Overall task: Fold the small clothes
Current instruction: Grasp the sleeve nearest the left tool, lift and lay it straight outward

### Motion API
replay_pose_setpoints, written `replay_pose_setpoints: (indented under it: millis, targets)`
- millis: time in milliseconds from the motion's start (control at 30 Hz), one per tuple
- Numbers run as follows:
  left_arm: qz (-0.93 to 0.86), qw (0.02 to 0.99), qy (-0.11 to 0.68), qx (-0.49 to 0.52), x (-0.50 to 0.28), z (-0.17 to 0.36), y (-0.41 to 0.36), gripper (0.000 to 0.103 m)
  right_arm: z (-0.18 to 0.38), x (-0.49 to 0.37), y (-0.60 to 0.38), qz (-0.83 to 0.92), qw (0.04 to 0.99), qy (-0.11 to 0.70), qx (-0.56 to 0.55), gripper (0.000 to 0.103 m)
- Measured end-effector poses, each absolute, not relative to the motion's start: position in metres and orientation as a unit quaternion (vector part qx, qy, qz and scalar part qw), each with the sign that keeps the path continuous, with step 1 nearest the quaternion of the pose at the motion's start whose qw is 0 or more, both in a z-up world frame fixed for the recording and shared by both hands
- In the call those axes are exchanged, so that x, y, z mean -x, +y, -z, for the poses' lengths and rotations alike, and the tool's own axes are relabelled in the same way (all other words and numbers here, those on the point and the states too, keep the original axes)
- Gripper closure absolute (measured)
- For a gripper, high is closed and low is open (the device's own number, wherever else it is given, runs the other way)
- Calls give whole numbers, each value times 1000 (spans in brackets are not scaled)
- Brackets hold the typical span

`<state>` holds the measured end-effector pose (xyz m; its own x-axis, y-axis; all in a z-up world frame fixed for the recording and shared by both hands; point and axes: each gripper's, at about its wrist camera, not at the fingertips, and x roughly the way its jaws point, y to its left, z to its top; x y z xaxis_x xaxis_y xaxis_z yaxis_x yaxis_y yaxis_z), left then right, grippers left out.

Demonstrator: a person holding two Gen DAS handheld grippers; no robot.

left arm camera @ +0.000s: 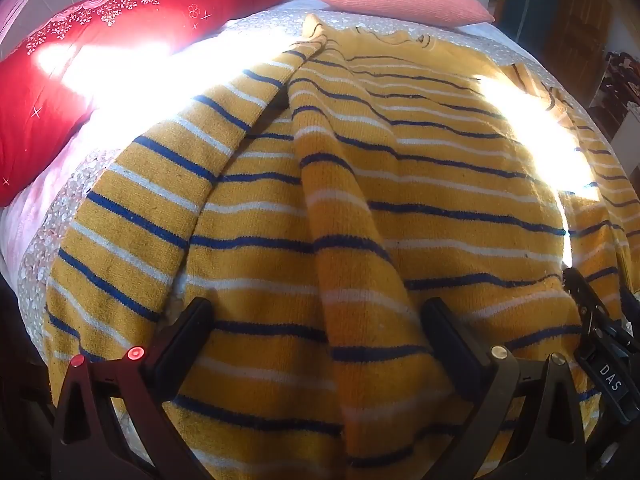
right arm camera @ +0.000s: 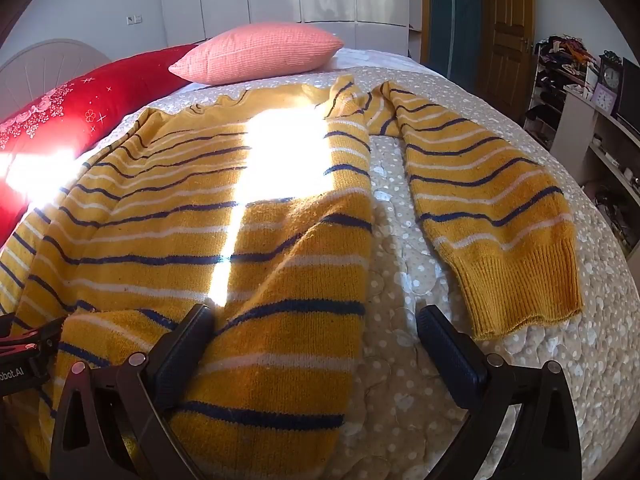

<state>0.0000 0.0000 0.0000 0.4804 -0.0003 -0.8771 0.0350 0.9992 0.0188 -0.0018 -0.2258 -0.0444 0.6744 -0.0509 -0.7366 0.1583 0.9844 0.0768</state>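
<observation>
Below me the mustard sweater (right arm camera: 168,220) with navy and white stripes lies spread on the bed (right arm camera: 400,280), rumpled with ridges, one sleeve (right arm camera: 492,216) stretched out apart, ribbed cuff nearest me.

My left tongs (left arm camera: 316,328): black frame, ribbed black pads, red-lit rivets on one arm, silver on the other. My right tongs (right arm camera: 314,334): same black build, silver rivets all round, white "DAS" lettering on the body.

Bare quilt (right arm camera: 394,240) between sweater body (right arm camera: 200,240) and sleeve (right arm camera: 492,208) offers passage.
</observation>
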Motion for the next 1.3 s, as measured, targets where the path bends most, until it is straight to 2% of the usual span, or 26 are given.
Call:
replay_pose_setpoints:
  millis: [433,800,933,1133,1300]
  targets:
    - [30,859,507,-67,2,-20,-4,0,43,2,-223,53,907,413,-57,0]
    - [44,873,483,-45,-5,-48,9,0,43,7,-224,54,907,414,-55,0]
    - [61,866,495,-27,-27,-57,28,0,43,7,-224,53,907,413,-57,0]
    - [81,881,466,-19,-79,-80,68,3,43,7,-224,55,907,414,-53,0]
    - [93,862,495,-57,-129,-54,68,4,43,6,-222,57,909,410,-50,0]
